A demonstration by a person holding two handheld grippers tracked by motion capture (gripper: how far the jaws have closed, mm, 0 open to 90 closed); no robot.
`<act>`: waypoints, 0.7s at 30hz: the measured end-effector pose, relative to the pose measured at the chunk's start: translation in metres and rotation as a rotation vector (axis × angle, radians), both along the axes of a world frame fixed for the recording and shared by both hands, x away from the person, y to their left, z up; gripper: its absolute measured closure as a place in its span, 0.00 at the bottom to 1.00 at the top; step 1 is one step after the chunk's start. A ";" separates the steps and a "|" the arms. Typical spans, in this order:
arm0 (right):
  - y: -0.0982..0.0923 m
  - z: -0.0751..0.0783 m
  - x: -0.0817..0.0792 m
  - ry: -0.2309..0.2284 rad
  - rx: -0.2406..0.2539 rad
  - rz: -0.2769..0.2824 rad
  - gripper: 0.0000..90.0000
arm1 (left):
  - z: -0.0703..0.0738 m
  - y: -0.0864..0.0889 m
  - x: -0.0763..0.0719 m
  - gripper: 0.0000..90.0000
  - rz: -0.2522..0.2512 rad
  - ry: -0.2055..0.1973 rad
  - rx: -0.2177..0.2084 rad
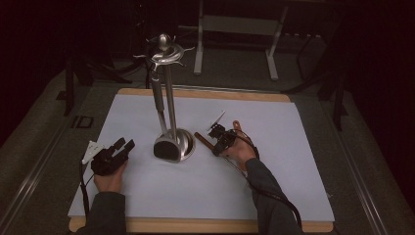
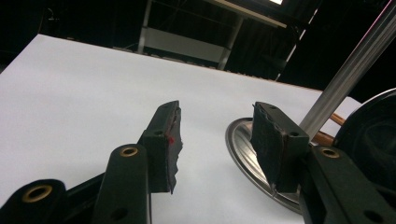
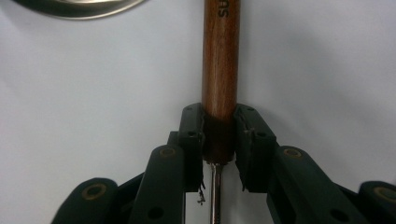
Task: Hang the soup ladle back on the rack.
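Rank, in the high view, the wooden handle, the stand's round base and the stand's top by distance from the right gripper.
From the right gripper:
1. Wooden handle, clamped between its jaws.
2. Stand's round base, just left of it on the white mat.
3. Stand's top, high up at the table's far edge.

A brown wooden handle (image 3: 220,60) with a thin metal shaft lies flat on the white table.
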State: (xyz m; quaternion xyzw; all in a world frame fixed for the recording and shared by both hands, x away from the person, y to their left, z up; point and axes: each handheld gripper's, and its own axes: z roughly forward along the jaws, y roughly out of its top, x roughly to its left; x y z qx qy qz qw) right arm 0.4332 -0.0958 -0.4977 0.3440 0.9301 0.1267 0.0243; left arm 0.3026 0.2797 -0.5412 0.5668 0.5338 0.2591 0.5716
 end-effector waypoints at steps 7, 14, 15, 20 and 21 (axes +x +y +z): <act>-0.003 0.011 -0.005 -0.007 0.040 0.008 0.82 | 0.000 0.000 0.000 0.59 0.002 0.000 -0.001; -0.010 0.023 -0.011 -0.015 0.101 0.025 0.82 | 0.000 0.000 0.000 0.59 0.004 0.001 -0.002; -0.013 0.027 -0.012 -0.016 0.120 0.031 0.82 | 0.000 0.000 0.000 0.59 0.004 0.000 -0.002; -0.017 0.034 -0.016 -0.022 0.158 0.042 0.82 | 0.000 0.000 0.000 0.59 0.004 0.001 -0.002; -0.019 0.039 -0.018 -0.027 0.182 0.055 0.82 | 0.000 0.000 0.000 0.59 0.004 0.001 -0.002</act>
